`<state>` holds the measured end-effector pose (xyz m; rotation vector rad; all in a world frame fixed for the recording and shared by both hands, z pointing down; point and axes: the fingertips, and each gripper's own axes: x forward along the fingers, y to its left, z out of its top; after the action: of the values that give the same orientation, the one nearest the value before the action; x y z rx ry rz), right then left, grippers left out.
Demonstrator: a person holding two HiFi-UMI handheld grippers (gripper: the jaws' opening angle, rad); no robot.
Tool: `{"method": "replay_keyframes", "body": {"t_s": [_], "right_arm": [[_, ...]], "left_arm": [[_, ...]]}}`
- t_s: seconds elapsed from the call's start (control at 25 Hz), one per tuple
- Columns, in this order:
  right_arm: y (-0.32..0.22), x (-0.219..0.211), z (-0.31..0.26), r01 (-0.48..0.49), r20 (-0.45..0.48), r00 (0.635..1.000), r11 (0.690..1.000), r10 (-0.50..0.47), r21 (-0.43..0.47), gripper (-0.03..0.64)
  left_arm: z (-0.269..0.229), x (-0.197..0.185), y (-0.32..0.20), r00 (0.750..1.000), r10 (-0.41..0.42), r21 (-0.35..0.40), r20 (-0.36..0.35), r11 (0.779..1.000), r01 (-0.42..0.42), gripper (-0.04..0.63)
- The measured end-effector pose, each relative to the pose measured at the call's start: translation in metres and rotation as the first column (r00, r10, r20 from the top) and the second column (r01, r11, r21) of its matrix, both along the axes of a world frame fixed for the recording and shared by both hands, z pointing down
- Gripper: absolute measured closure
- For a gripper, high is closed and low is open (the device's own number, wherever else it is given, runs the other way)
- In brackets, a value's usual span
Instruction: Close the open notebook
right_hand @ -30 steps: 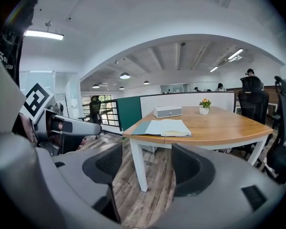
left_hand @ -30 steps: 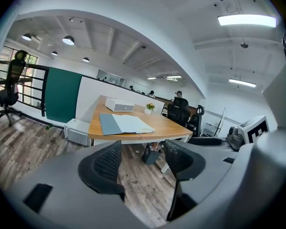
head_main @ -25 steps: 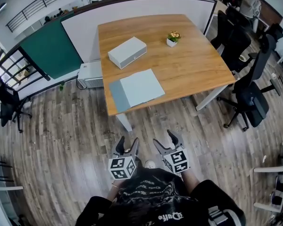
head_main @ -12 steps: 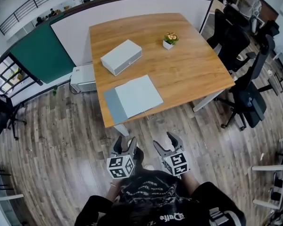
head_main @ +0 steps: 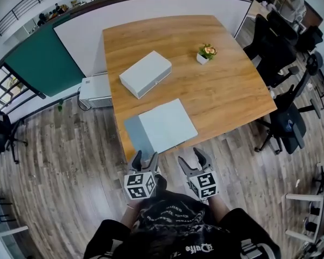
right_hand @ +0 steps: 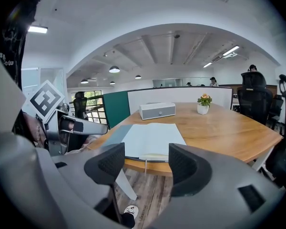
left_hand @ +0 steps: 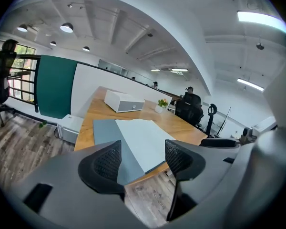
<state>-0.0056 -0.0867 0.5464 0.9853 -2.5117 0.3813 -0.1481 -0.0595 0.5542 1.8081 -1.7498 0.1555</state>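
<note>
The wooden table [head_main: 227,85] is taken as landmark: the open notebook [head_main: 167,125] lies flat at its near edge, toward its left corner. Just off that edge the left gripper [head_main: 146,158] and the right gripper [head_main: 190,158] are held, jaws apart and empty; the right jaws have just been closing slightly. For a clean closing, one half should be caught at its outer edge and folded over.

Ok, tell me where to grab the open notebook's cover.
Probably the free left edge of the grey cover, pinched by the left hand-held gripper coming from the left. It lies flat beside the white pages, hinged on its right, so it should fold rightward over them.
</note>
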Motion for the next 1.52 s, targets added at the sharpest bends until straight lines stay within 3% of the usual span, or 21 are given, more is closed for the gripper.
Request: {"method": "replay_keyframes", "body": {"t_s": [0.52,0.84,0.96,1.12,1.24,1.52], "right_arm": [[-0.055,-0.057,0.009,-0.027,-0.035,0.999,1.0,0.028,0.013,0.354],[-0.062,-0.066,0.015,0.019,-0.019,1.0,1.0,-0.019,-0.014,0.36],[-0.071,-0.069,0.013,0.072,-0.01,0.997,0.997,-0.072,-0.021,0.37],[-0.09,-0.069,0.004,0.137,-0.01,0.991,0.991,-0.137,-0.006,0.377],[-0.101,-0.071,0.003,0.227,0.002,0.974,0.974,-0.227,-0.01,0.383],[-0.125,-0.066,0.013,0.365,0.024,0.931,0.931,-0.365,-0.015,0.397]], "left_arm": [[0.014,-0.045,-0.06,0.997,0.068,-0.033,-0.041,0.997,-0.069,0.284],[0.02,-0.048,-0.064,0.999,0.04,-0.057,-0.027,0.998,-0.041,0.284],[0.019,-0.043,-0.065,0.998,0.012,-0.05,-0.057,0.999,-0.015,0.287],[0.016,-0.038,-0.069,0.998,-0.039,-0.071,-0.043,0.997,0.036,0.288],[0.018,-0.038,-0.065,0.991,-0.133,-0.094,-0.01,0.987,0.131,0.288],[0.028,-0.037,-0.048,0.935,-0.35,-0.137,0.051,0.925,0.354,0.293]]}}
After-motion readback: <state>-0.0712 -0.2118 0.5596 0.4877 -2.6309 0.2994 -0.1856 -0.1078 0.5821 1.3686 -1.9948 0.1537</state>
